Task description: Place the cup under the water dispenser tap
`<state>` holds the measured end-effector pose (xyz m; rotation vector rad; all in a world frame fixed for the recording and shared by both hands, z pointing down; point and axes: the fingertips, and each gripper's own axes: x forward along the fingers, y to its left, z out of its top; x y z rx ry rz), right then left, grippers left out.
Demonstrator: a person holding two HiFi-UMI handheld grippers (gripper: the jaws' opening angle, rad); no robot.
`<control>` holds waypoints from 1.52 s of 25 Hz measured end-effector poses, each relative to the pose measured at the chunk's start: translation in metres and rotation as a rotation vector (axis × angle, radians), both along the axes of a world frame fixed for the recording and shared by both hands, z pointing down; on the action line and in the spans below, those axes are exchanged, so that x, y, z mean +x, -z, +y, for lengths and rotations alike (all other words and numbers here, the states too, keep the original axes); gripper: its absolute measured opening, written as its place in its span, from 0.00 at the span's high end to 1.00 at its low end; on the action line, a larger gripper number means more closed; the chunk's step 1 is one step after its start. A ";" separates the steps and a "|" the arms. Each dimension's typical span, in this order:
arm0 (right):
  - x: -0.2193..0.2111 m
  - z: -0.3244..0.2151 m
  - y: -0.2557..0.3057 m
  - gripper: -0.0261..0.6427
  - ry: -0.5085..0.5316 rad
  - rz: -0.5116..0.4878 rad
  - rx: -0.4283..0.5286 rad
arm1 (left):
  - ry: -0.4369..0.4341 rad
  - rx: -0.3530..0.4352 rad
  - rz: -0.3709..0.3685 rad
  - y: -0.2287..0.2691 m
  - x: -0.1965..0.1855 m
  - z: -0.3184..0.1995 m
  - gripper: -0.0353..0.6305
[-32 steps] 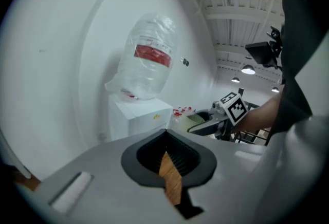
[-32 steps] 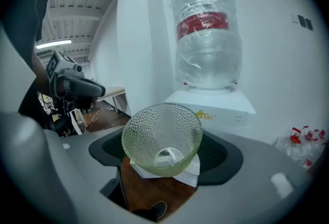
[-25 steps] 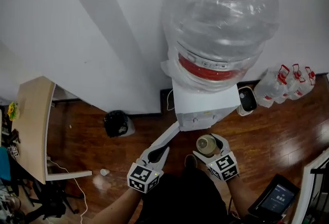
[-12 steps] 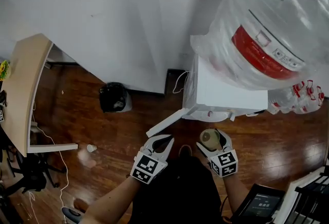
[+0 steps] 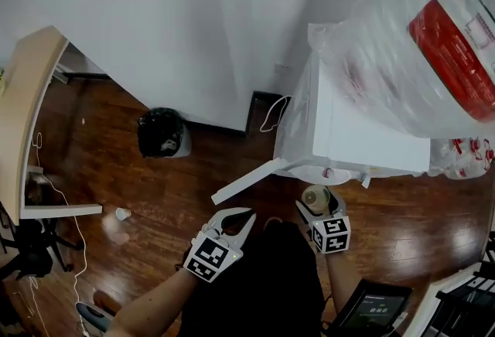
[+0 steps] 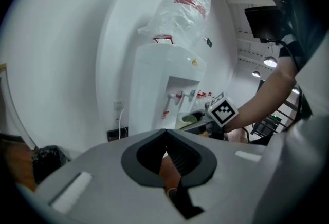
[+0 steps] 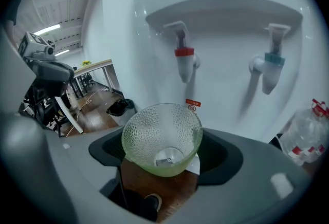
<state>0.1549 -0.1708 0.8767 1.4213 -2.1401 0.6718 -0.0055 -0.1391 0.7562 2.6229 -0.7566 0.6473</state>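
Note:
A green-tinted dimpled glass cup [image 7: 162,138] sits upright between the jaws of my right gripper [image 7: 164,148], which is shut on it. In the right gripper view the cup is in front of and below the white water dispenser's [image 5: 363,134] red tap [image 7: 184,61], with the blue tap [image 7: 271,66] to the right. From the head view, the cup [image 5: 315,199] and right gripper [image 5: 319,208] are just short of the dispenser's tap recess. My left gripper [image 5: 234,218] hangs to the left, shut and empty. A big plastic-wrapped bottle [image 5: 433,42] tops the dispenser.
A black bin [image 5: 161,132] stands by the wall on the wooden floor. A white plank [image 5: 247,181] leans out from the dispenser's foot. A desk [image 5: 23,111] is at the left, a small cup [image 5: 122,213] on the floor, water bottles [image 5: 472,154] at the right.
Both grippers have sunk lower in front of the dispenser, the right one still holding the cup. The dispenser's tap recess now shows closer to the cup.

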 end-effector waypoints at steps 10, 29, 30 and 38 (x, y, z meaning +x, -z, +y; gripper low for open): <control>0.003 -0.049 -0.030 0.36 -0.018 -0.010 0.034 | -0.114 0.184 -0.091 0.018 0.003 0.006 0.95; 0.014 -0.070 -0.053 0.26 -0.059 -0.009 -0.006 | -0.013 0.094 -0.064 0.016 0.004 0.003 0.95; 0.015 -0.070 -0.052 0.26 -0.057 -0.010 -0.016 | -0.012 0.096 -0.065 0.018 0.003 0.003 0.95; 0.013 -0.018 -0.008 0.25 -0.061 -0.023 -0.140 | 0.004 0.084 -0.064 0.074 -0.004 0.007 0.95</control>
